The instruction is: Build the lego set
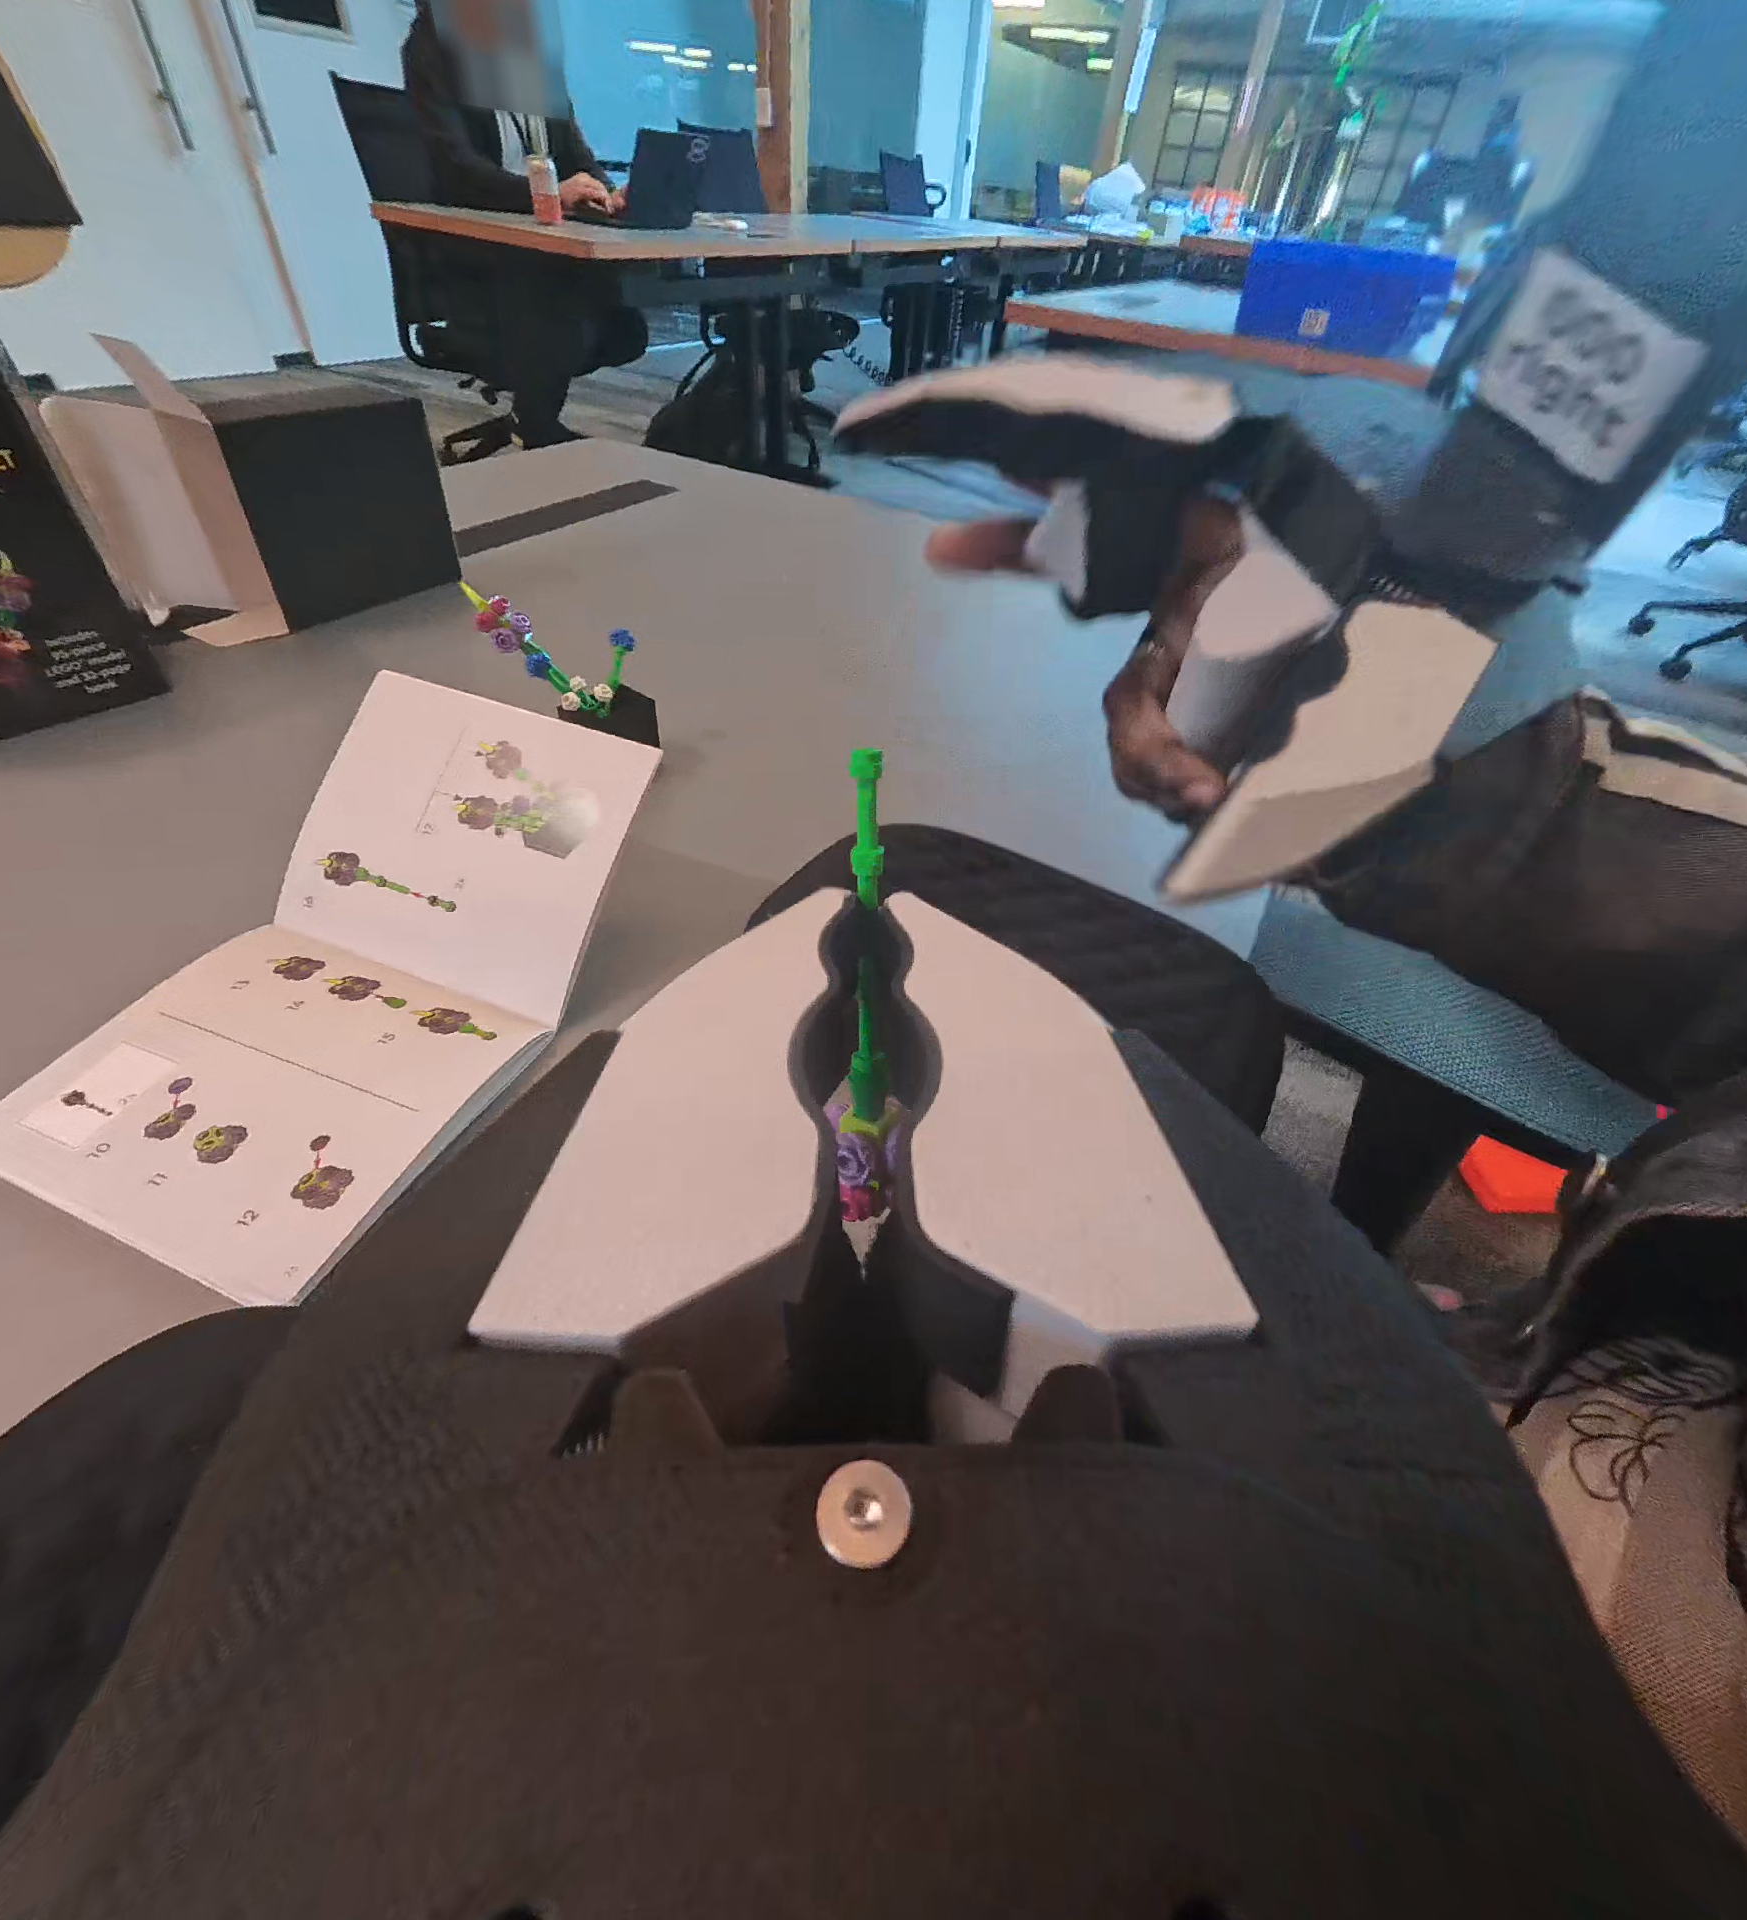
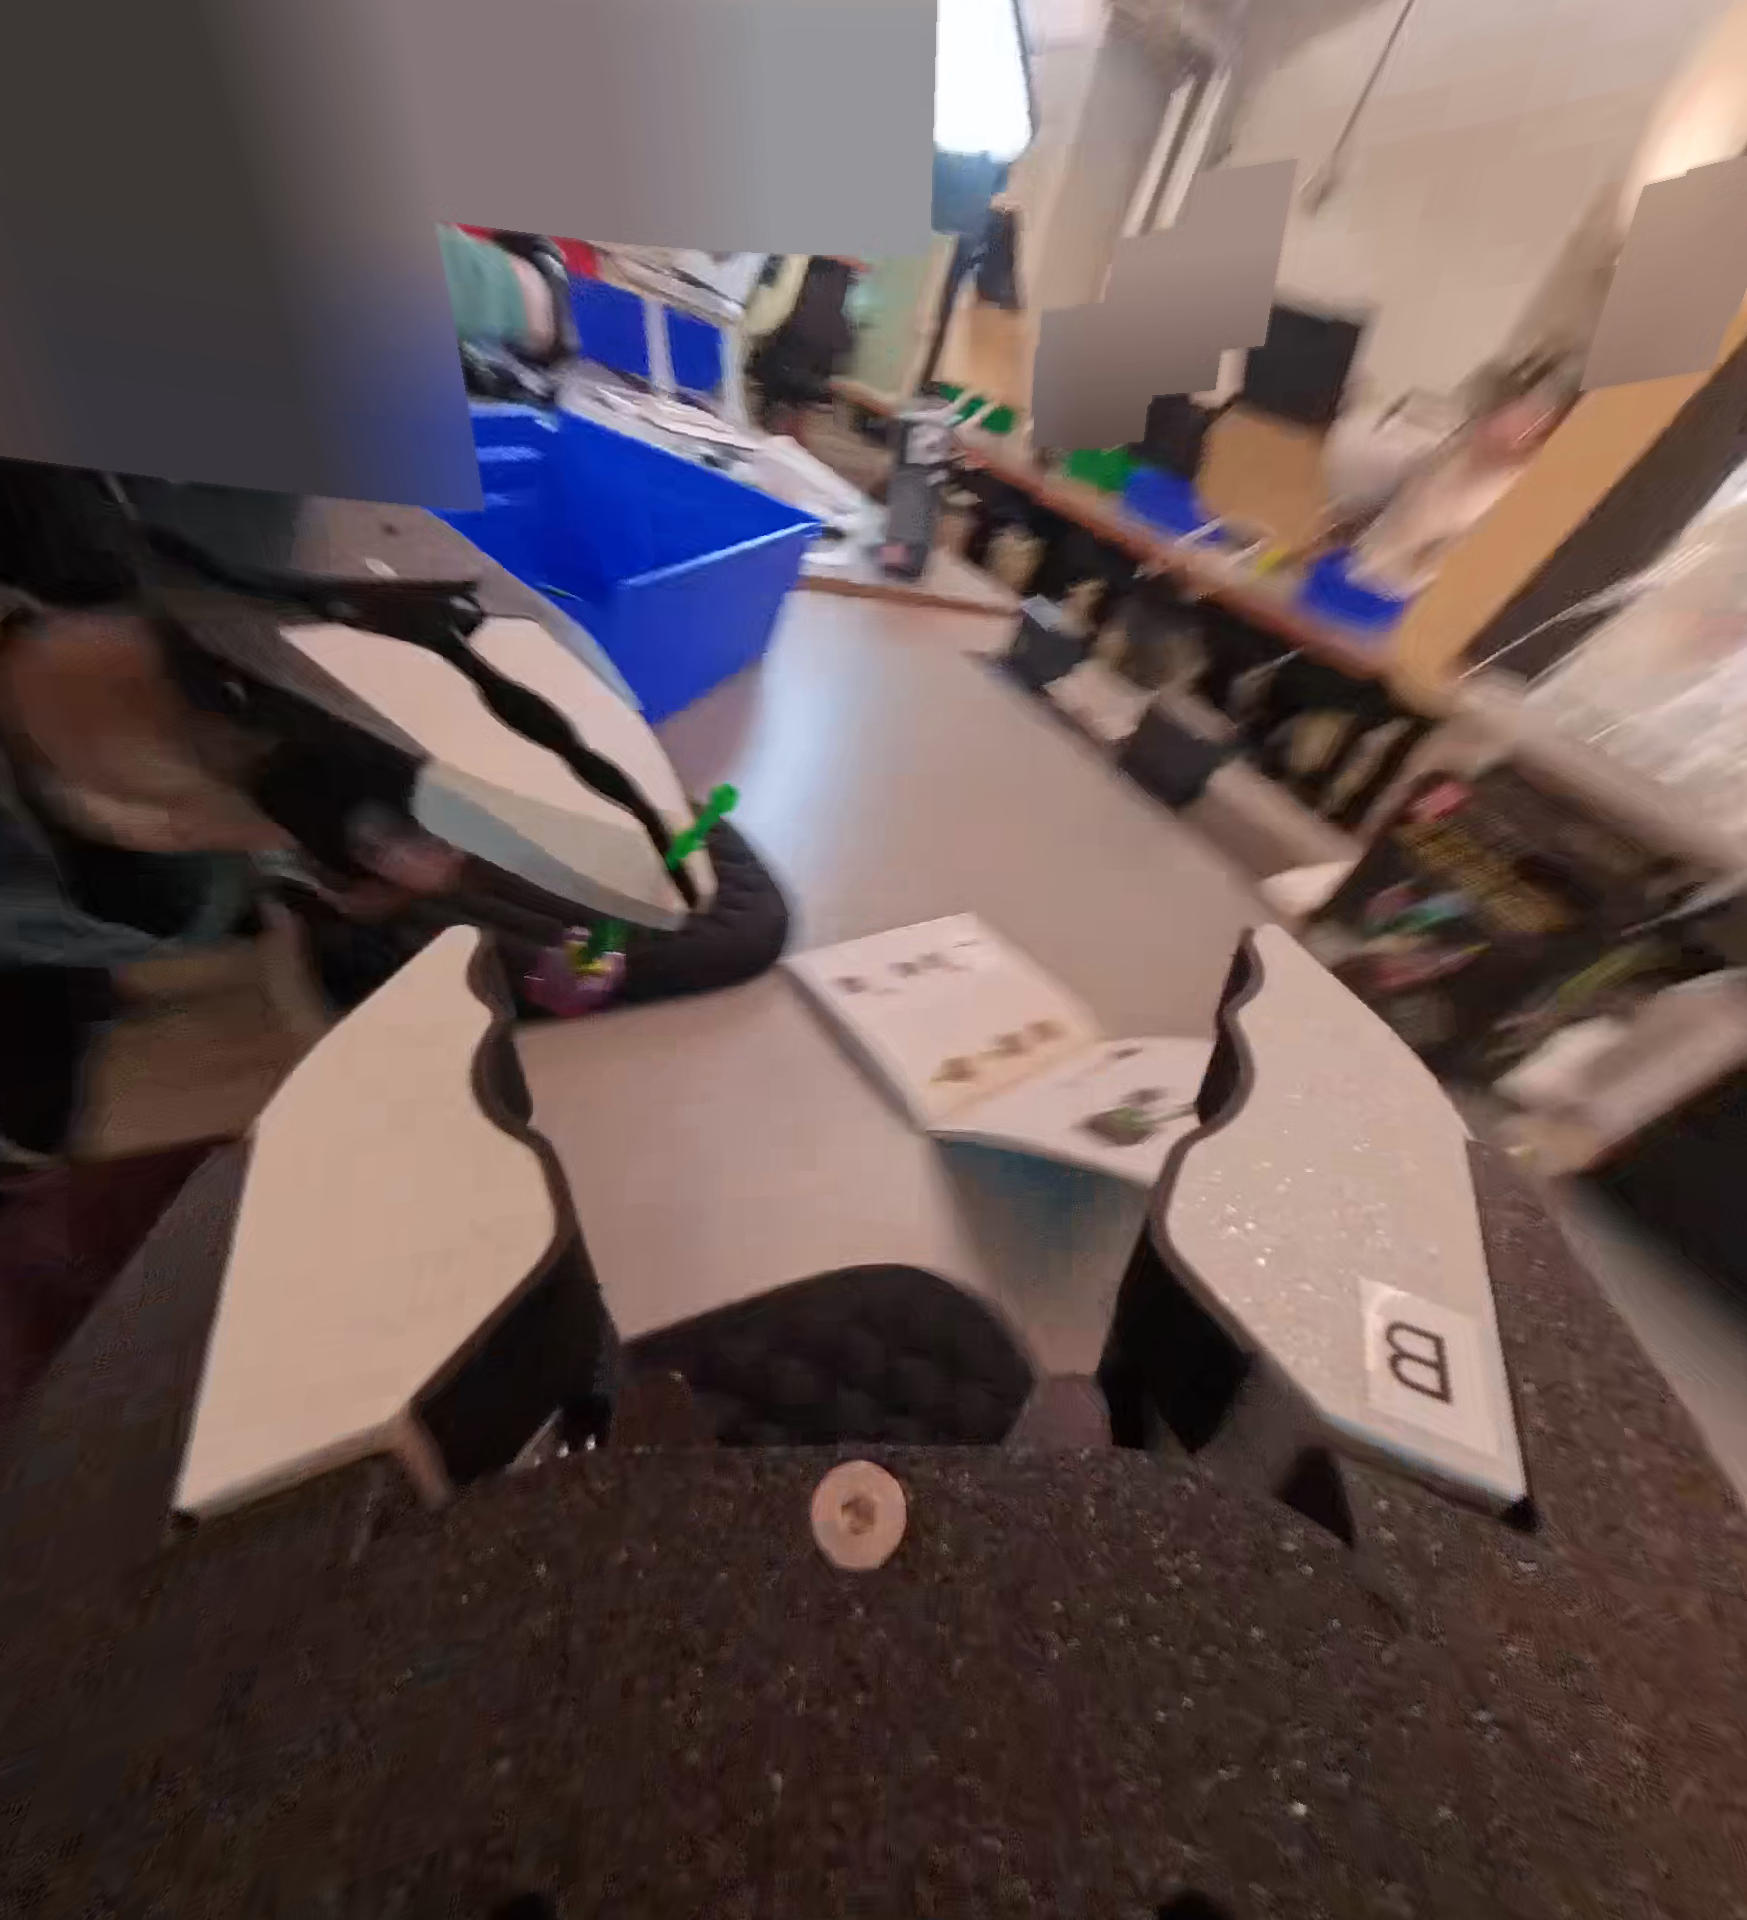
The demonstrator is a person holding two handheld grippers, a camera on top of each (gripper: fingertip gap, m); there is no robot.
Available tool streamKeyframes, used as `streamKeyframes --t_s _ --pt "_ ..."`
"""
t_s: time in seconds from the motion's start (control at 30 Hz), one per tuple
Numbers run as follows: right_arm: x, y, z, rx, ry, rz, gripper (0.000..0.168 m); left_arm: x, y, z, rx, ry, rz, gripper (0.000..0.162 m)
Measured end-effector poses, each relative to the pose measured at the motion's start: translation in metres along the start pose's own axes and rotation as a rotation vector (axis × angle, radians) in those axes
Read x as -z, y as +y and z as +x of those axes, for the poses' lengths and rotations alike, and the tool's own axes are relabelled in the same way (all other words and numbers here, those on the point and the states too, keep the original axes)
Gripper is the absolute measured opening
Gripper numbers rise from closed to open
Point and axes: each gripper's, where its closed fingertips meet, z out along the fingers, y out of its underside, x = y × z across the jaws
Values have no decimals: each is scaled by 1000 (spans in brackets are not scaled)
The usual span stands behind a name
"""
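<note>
My left gripper (image 1: 864, 909) is shut on a green lego flower stem (image 1: 866, 821). The stem pokes out past the fingertips, and its purple and pink bloom (image 1: 861, 1158) sits back between the fingers. My right gripper (image 2: 864, 940) is open and empty. It shows in the left wrist view (image 1: 1014, 665) up and to the right of the stem, apart from it. In the right wrist view the left gripper (image 2: 687, 894) with the stem (image 2: 700, 826) is at the left. A partly built bouquet (image 1: 557, 655) stands in a black base (image 1: 617, 715) on the grey table (image 1: 796, 623).
An open instruction booklet (image 1: 329, 997) lies on the table left of my left gripper; it also shows in the right wrist view (image 2: 994, 1023). The lego box (image 1: 7, 582) and an open black carton (image 1: 318, 499) stand at the back left. A black chair back (image 1: 1087, 935) is just beyond the stem.
</note>
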Motion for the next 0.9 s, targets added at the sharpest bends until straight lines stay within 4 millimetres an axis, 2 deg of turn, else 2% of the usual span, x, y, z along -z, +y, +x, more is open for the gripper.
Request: streamKeyframes --t_s 0.03,0.07,0.13,0.17,0.23,0.3,0.33,0.43,0.47,0.53,0.6,0.63,0.67,0.7,0.8,0.83,0.9 --pt "6 -8 8 118 69 18 119 1 -1 -1 16 6 12 1" --pt "13 -15 16 223 132 31 96 1 -2 -1 29 13 23 1" --pt "23 -18 26 383 207 -3 19 2 -3 -1 58 30 50 1" --pt "25 -10 29 385 195 -82 0 3 -4 -1 74 37 61 1" --pt "23 22 13 305 -19 -298 0 4 -6 -1 88 49 76 1" --pt "27 36 4 258 -130 -378 0 5 -8 0 82 52 88 1" --pt "26 33 5 258 -140 -355 23 5 -8 1 78 54 88 1" --pt "26 33 13 175 -145 -365 113 5 -9 1 78 57 93 1" --pt "27 36 18 165 -132 -404 132 5 -10 1 83 59 97 1" --pt "32 43 39 291 -55 -461 148 5 -11 3 91 78 102 1" --pt "36 44 56 419 4 -469 148 5 -11 2 88 72 104 1" --pt "37 42 56 397 -4 -458 146 5 -10 2 85 70 102 1" --pt "37 36 49 305 -44 -419 124 4 -9 2 83 70 100 1" --pt "36 24 37 170 -111 -334 91 4 -9 3 79 73 104 1" --pt "35 -21 11 -169 -277 -64 20 2 -8 8 62 97 102 1" --pt "33 -26 5 -219 -308 -40 17 2 -8 10 48 104 98 1" --pt "26 -24 -14 -244 -387 -72 21 1 -10 18 9 122 100 1"
